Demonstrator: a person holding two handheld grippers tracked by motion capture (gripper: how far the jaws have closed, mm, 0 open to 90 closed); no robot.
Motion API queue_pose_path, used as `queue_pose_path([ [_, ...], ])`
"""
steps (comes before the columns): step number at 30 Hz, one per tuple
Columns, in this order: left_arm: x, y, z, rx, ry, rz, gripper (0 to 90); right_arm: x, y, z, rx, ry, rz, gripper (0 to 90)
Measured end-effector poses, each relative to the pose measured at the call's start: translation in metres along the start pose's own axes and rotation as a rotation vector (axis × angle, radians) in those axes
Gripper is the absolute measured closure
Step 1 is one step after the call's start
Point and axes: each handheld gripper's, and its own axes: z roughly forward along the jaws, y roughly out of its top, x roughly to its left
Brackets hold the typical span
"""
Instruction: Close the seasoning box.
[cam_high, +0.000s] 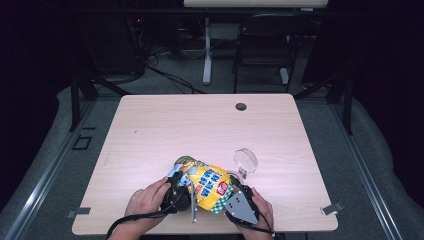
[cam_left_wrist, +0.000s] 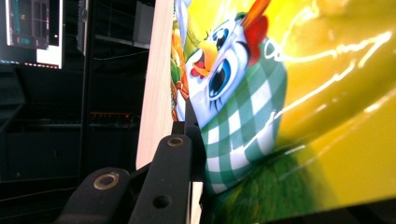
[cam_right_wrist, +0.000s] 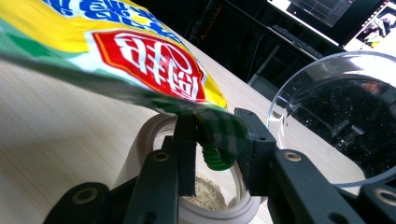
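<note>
We hold the snack bag (cam_high: 210, 186) at six o'clock: left gripper (cam_high: 182, 192) pinching its side, right gripper (cam_right_wrist: 215, 149) pinching its corner.

high view: overhead, forward-down | gripper views: close, along jaws | shared: snack bag (cam_high: 210, 186)

snack bag (cam_left_wrist: 299, 93) cut off by frame edges, clear bowl (cam_right_wrist: 336, 116) half cropped, jar (cam_right_wrist: 205, 196) mostly hidden behind jaws
</note>
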Motion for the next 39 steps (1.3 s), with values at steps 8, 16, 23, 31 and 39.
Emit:
queue_pose_path([
  [8,-0.003,-0.003,0.002,-0.016,-0.018,-0.054,82.2,0.0,0.0,-0.001,-0.001,0.004,-0.003,70.7],
  [16,-0.011,-0.007,0.007,-0.041,-0.047,-0.124,82.2,0.002,0.0,-0.001,0.0,0.002,-0.013,70.7],
  [23,-0.013,-0.009,0.009,-0.057,-0.068,-0.167,82.3,0.002,0.0,-0.001,0.001,0.007,-0.023,70.7],
  [31,-0.017,-0.009,0.012,-0.069,-0.106,-0.212,82.3,0.002,-0.001,-0.001,0.002,0.003,-0.025,70.5],
  [39,-0.019,-0.012,0.015,-0.08,-0.155,-0.25,82.3,0.003,-0.002,-0.002,0.004,0.004,-0.037,70.1],
])
